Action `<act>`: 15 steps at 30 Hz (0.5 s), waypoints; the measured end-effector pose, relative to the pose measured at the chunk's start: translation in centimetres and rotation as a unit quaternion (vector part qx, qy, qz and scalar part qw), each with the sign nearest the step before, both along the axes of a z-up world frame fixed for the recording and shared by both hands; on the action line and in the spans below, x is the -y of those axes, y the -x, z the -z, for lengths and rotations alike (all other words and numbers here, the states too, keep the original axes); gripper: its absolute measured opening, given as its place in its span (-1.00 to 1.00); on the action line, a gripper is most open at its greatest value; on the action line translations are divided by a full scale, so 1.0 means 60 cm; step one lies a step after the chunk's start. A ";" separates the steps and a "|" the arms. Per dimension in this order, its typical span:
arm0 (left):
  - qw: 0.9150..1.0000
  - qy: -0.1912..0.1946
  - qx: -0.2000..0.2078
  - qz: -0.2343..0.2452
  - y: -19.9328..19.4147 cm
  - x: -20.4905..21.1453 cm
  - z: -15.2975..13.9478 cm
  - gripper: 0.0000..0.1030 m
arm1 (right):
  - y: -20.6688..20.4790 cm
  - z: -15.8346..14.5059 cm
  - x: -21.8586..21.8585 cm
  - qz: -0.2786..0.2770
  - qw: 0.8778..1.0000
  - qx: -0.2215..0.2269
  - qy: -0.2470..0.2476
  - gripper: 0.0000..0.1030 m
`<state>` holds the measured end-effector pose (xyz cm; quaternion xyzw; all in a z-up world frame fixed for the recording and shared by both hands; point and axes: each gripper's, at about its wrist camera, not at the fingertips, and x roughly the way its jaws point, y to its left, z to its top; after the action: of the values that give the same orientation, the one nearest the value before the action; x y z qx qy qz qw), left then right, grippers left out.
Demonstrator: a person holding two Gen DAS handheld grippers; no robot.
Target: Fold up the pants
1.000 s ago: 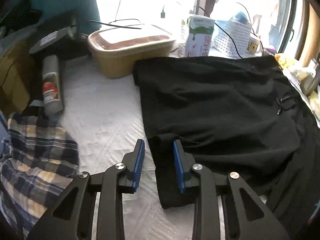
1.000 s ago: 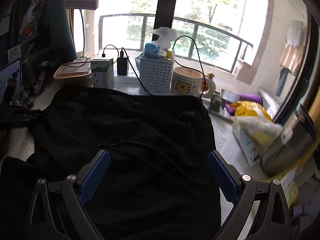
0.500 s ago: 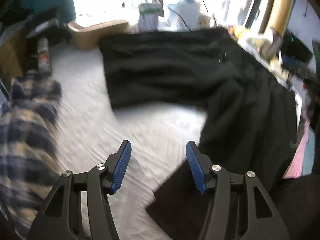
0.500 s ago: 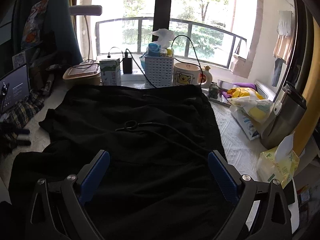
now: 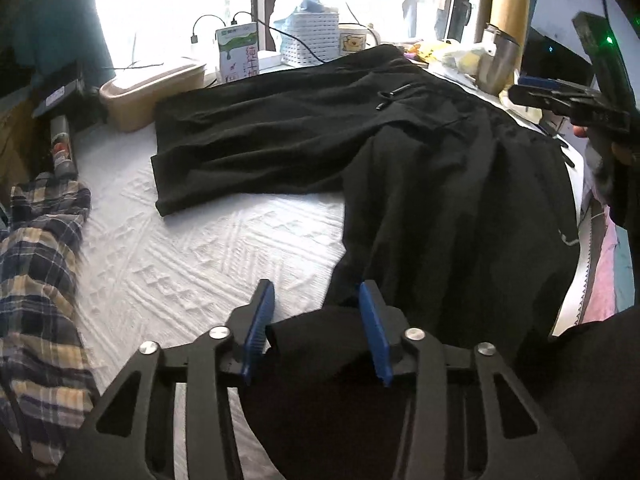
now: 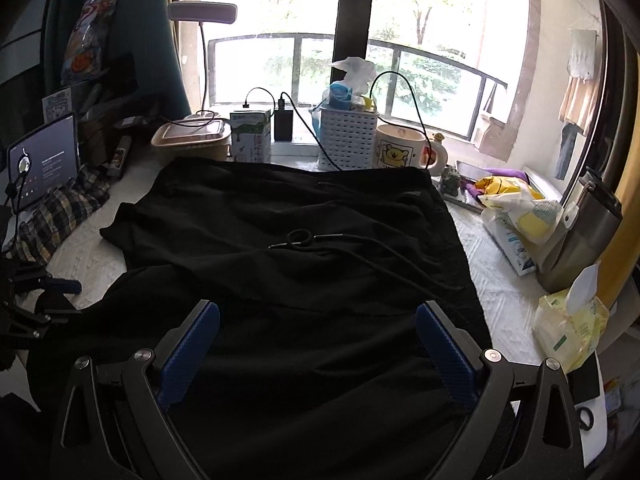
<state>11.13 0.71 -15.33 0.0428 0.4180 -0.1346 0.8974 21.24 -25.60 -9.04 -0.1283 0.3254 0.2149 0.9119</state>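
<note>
Black pants (image 5: 420,184) lie spread on a white textured bedcover (image 5: 208,248), one leg folded across the far side, the other running toward me. My left gripper (image 5: 316,312) straddles the hem end of the near leg. Its jaws are closing with the black cloth between them, and a thin gap still shows at the left pad (image 5: 260,320). In the right wrist view the pants (image 6: 304,216) fill the middle, drawstring (image 6: 304,238) on top. My right gripper (image 6: 318,332) hovers wide open above the waist part, gripping nothing.
A plaid garment (image 5: 36,248) lies at the left edge. Along the window stand a lidded food box (image 5: 152,88), a milk carton (image 5: 238,54), a white basket (image 5: 310,38) and a mug (image 6: 400,152). A steel tumbler (image 6: 580,236) and tissue pack (image 6: 568,320) sit right.
My left gripper left the far leg's hem and swung over to the near leg's hem, its jaws widening and then narrowing. The right gripper drew back slightly, still open.
</note>
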 end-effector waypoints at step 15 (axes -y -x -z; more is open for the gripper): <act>0.997 -0.008 0.049 -0.057 0.028 -0.011 -0.030 -0.88 | 0.001 0.013 0.018 0.012 1.000 -0.011 -0.013 0.93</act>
<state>9.46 1.36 -13.55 0.0327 0.3767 -0.0772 0.9225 21.17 -26.69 -9.81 -0.1096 0.3344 0.2095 0.9123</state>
